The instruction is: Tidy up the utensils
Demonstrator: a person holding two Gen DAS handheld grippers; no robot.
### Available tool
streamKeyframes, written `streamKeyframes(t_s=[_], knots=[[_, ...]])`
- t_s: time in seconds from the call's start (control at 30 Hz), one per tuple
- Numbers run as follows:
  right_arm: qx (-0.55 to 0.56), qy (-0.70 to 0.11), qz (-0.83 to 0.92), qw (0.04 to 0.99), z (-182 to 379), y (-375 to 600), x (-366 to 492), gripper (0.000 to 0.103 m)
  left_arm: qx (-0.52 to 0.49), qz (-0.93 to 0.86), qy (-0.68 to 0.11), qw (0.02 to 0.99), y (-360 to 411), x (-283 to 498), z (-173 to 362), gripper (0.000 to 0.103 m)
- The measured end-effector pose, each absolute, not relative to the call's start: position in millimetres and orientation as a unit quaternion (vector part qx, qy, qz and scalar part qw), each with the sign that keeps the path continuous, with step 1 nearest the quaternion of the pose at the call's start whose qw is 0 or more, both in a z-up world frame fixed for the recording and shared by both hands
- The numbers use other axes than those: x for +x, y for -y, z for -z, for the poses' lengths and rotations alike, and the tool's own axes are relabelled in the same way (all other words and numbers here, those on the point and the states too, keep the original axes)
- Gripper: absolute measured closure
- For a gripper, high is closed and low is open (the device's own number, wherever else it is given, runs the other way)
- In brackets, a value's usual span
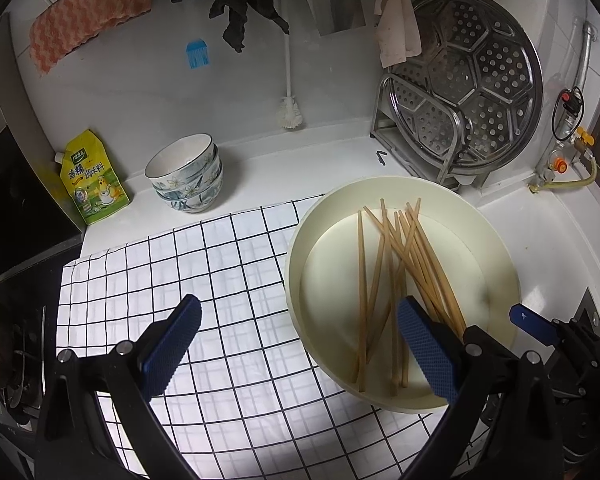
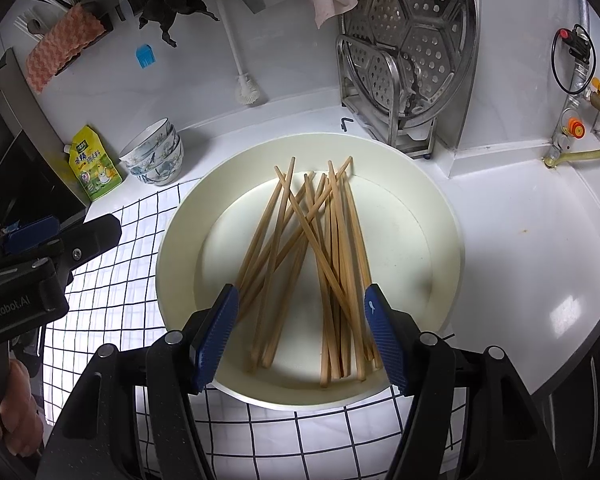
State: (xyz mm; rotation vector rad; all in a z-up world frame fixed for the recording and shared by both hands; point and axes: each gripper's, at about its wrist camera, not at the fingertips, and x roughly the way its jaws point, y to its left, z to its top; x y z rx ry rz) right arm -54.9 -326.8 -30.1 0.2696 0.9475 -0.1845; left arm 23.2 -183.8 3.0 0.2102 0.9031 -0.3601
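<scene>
Several wooden chopsticks (image 2: 334, 248) lie crossed in a round cream basin (image 2: 176, 264) that sits partly on a checked cloth. My right gripper (image 2: 300, 336) hovers over the near side of the basin. Its blue pads stand wide apart on either side of the pile and touch nothing. In the left wrist view the chopsticks (image 1: 361, 260) lie in the basin (image 1: 340, 200) to the right. My left gripper (image 1: 300, 344) is open over the cloth and the basin's left rim, holding nothing. A blue fingertip (image 1: 532, 318) of the right gripper shows at the right edge.
Three stacked patterned bowls (image 1: 186, 180) and a yellow seasoning pouch (image 1: 92, 178) stand at the back left. A perforated steamer plate (image 1: 468, 96) leans in a metal rack behind the basin. A white brush (image 1: 290, 114) hangs on the wall. The checked cloth (image 1: 180, 264) covers the front left counter.
</scene>
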Motion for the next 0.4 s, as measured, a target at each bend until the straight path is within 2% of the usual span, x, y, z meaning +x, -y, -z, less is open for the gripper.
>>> streamKeyframes(t_s=[0.4], knots=[[0.129,-0.454,0.088,0.877,30.4,325.4,-54.2,0.040,0.101,0.168,-0.442,0.875,184.3,25.6,0.2,0.006]])
